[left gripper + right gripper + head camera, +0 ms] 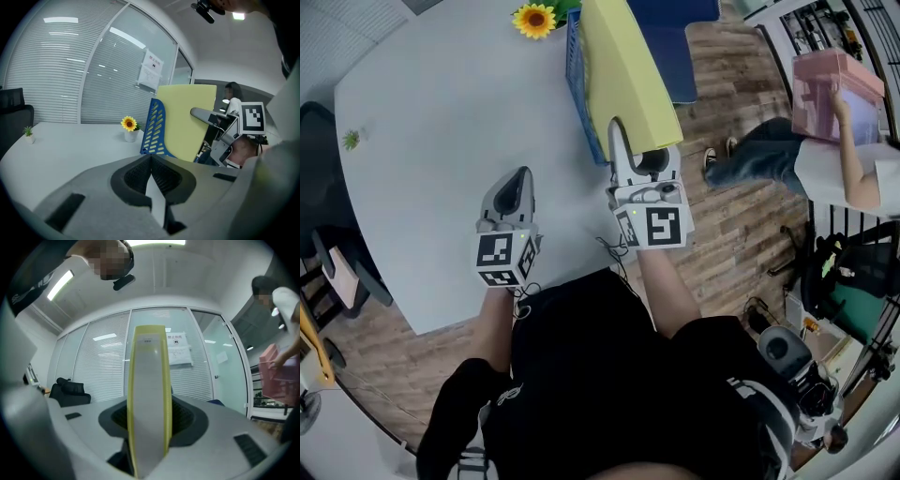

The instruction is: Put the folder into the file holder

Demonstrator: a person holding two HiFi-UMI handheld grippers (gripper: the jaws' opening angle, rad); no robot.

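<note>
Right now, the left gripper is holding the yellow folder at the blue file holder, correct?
Wrong gripper. The right gripper has its fingers clamped on the yellow folder at the blue file holder, as the right gripper view shows. The left gripper is shut on nothing.

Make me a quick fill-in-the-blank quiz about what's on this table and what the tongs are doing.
1. The right tongs are clamped on a ____ folder.
2. The slotted file holder is ____ in colour.
3. The left tongs are shut and hold ____.
4. The small white pot on the table holds a ____.

Missing words: yellow; blue; nothing; sunflower.
</note>
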